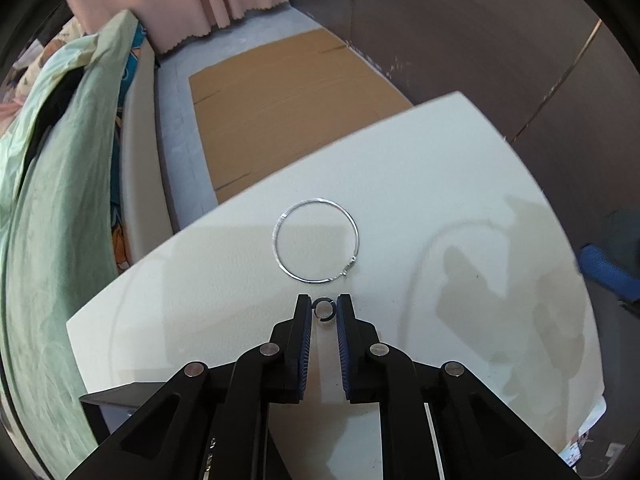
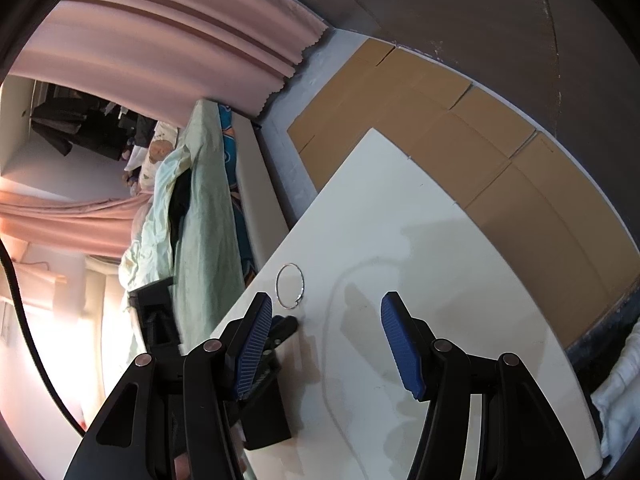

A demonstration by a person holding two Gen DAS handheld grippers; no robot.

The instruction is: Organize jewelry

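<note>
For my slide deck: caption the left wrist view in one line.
Left gripper closed on a small dark ring just short of a large silver hoop lying on the white table.

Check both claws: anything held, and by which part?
Left claw pinches a small ring by its opposite outer edges, at the fingertips. Right claw is open, holding nothing.

A thin silver hoop (image 1: 316,241) and a small dark ring (image 1: 323,309) lie on a white worktop (image 1: 460,184). Both black hand-held grippers, left (image 1: 324,312) and right (image 2: 326,312), carry blue ribbed pads (image 2: 400,344). Beyond them: brown cardboard (image 1: 280,100), pale green bedding (image 1: 60,184), and pink pleated curtains (image 2: 180,36).
</note>
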